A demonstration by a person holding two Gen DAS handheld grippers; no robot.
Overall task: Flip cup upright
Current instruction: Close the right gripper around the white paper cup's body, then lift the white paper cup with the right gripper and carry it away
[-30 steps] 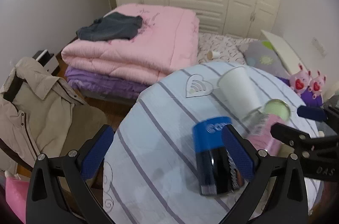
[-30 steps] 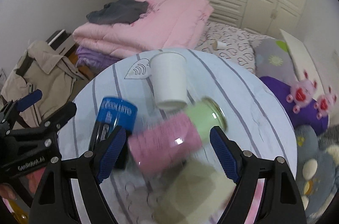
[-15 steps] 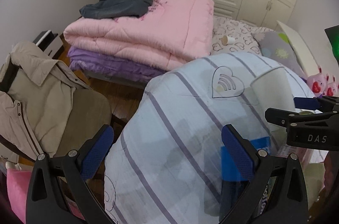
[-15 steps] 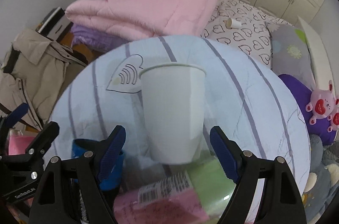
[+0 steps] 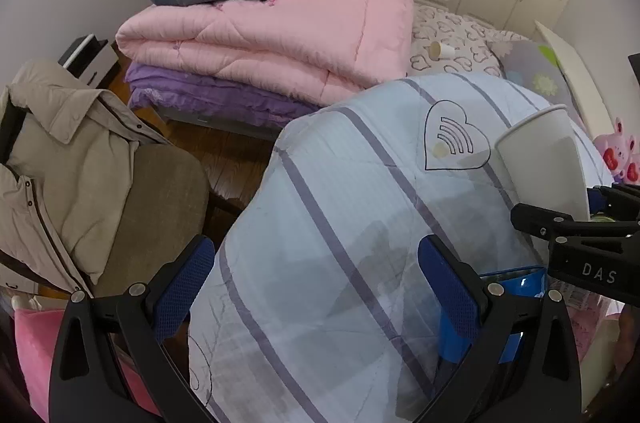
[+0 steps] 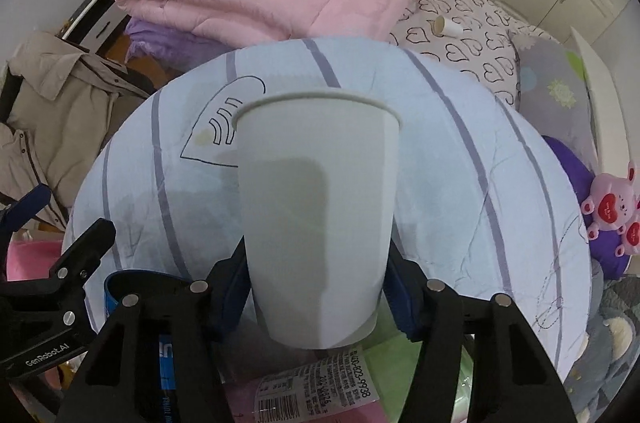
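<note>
A white paper cup point(image 6: 316, 215) fills the middle of the right wrist view, rim at the far end and base towards the camera. My right gripper point(image 6: 316, 287) is shut on the cup's lower body, blue pads pressed on both sides. The cup also shows at the right edge of the left wrist view point(image 5: 544, 163), above the right gripper's black frame. My left gripper point(image 5: 316, 291) is open and empty, low over the left part of the striped cloth-covered round table point(image 5: 340, 223).
A blue canister point(image 5: 516, 303) and a pink-and-green labelled bottle point(image 6: 320, 387) lie on the table near the grippers. A beige jacket on a chair point(image 5: 60, 175) stands left. Folded pink and purple quilts point(image 5: 280, 35) lie behind. Plush toys point(image 6: 612, 211) sit at the right.
My right gripper has moved forward onto the cup and closed on it; the cup now stands rim-up in the jaws. The left gripper has drawn back and left, staying open.
</note>
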